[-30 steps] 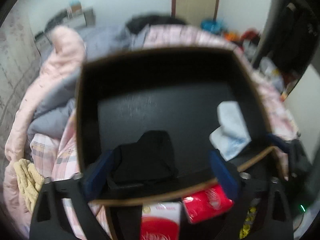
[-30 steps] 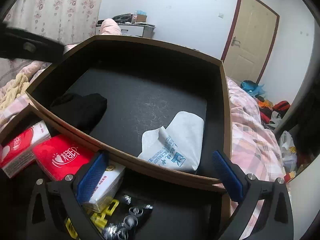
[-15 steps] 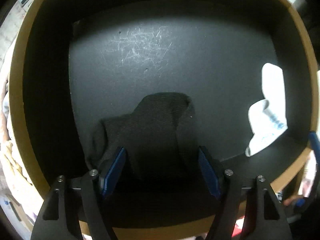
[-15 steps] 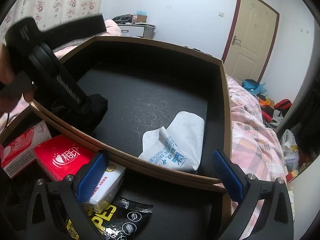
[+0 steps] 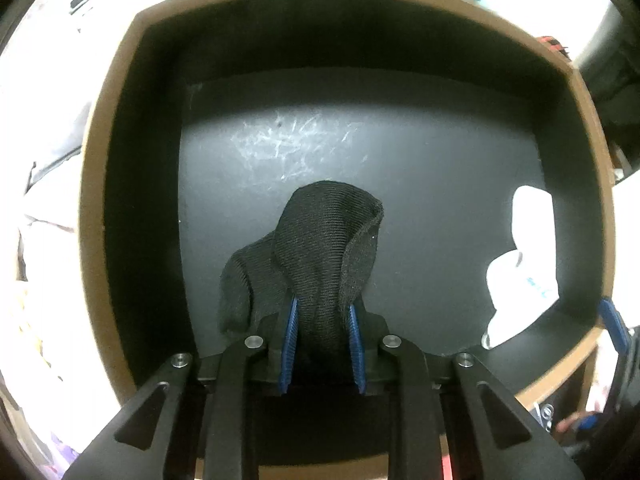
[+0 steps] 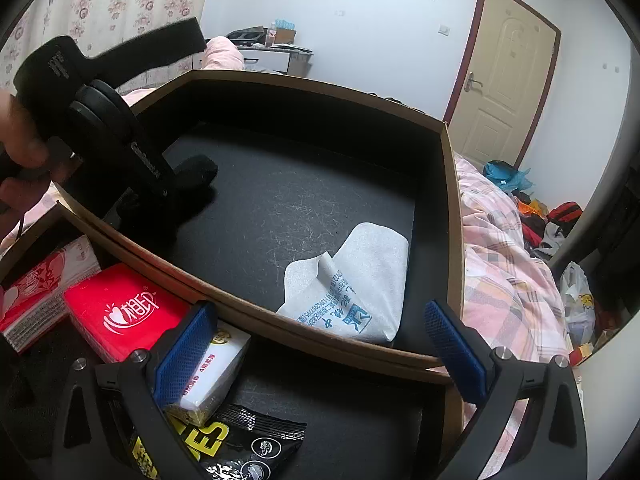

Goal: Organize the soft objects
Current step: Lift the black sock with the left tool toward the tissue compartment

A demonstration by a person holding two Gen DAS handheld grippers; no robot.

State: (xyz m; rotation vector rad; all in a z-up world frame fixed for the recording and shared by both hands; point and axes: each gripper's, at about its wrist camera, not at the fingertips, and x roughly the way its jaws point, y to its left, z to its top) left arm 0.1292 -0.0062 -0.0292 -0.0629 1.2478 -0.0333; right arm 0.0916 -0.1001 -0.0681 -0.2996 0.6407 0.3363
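Note:
A black knit cloth (image 5: 324, 240) lies bunched on the floor of a black box with a brown rim (image 5: 104, 200). My left gripper (image 5: 322, 320) points steeply down into the box. Its jaws are closing, and both blue pads pinch the near end of the cloth. In the right wrist view the same cloth (image 6: 196, 176) shows under the left gripper's black body, held by a person's hand (image 6: 20, 148). A white soft packet with blue print (image 6: 360, 280) lies in the box's near right corner. My right gripper (image 6: 320, 344) hovers open over the near rim, with nothing in it.
In front of the box lie two red tissue packs (image 6: 124, 308), a white pack (image 6: 212, 368) and a black-and-yellow pouch (image 6: 240, 440). The box rests on a bed with a pink plaid sheet (image 6: 504, 272). A door (image 6: 504, 80) and clutter are at the back right.
My left gripper dropped into the box and its jaws narrowed from wide apart to pinching the black cloth. The right gripper has stayed where it was.

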